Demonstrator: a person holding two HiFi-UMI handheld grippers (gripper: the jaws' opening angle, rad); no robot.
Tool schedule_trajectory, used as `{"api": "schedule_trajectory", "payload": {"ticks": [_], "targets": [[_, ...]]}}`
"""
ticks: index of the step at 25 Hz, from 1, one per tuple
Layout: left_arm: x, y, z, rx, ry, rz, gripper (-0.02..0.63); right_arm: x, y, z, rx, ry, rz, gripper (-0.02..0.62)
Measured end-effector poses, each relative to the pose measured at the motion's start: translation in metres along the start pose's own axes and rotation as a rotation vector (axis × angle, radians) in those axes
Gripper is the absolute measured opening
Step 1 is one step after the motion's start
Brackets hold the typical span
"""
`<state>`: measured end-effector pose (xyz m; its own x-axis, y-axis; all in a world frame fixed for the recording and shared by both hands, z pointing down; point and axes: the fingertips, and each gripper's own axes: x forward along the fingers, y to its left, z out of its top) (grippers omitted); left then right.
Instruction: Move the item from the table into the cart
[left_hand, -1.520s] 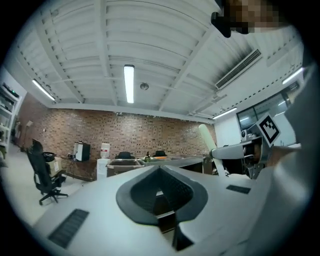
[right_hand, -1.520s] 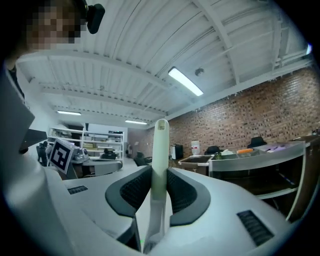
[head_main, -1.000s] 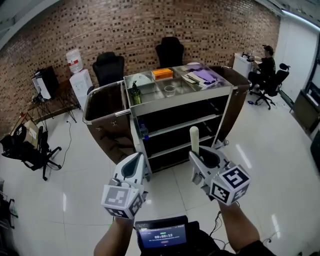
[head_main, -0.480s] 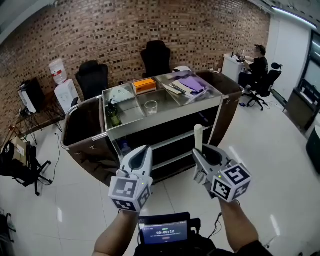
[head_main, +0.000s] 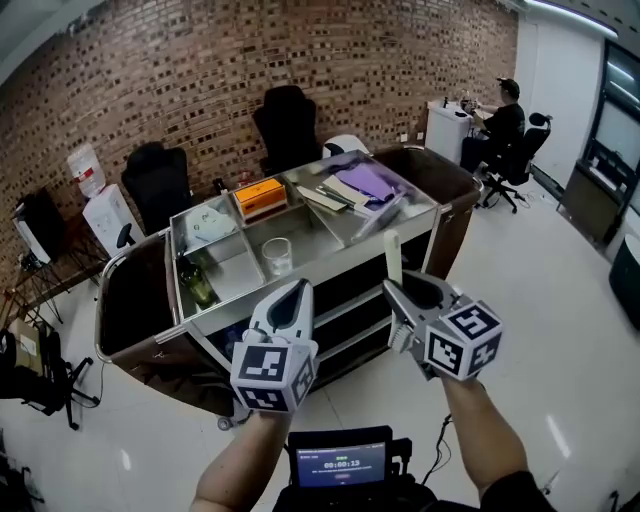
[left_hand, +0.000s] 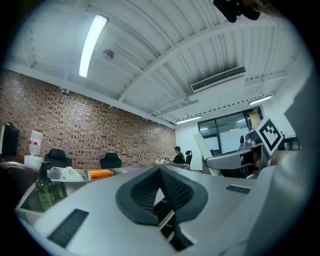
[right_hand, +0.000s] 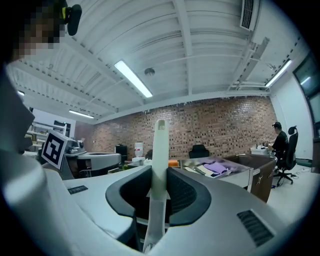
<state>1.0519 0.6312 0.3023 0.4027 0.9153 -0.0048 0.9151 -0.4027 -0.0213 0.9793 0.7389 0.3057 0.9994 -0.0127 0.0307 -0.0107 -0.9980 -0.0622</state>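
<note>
Holding: right gripper (right_hand: 160, 175) clamps slim cream stick (right_hand: 159, 142), upright, possibly plastic | left gripper (left_hand: 160, 170) closed, empty

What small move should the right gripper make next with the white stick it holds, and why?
Probably bring the right gripper forward over the top tray of the cart. Its jaws are clamped on the upright white stick, but the gripper hangs short of the cart's front edge, so opening now would likely drop the stick on the floor.
</note>
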Motion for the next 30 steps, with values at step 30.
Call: {"api": "schedule_trajectory", "payload": {"ticks": [30], "targets": [[0.441, 0.175, 0.049, 0.106, -0.017, 0.324, 0.000, 0.444, -0.347, 0.085, 0.046, 0.190, 0.347, 0.074]]}}
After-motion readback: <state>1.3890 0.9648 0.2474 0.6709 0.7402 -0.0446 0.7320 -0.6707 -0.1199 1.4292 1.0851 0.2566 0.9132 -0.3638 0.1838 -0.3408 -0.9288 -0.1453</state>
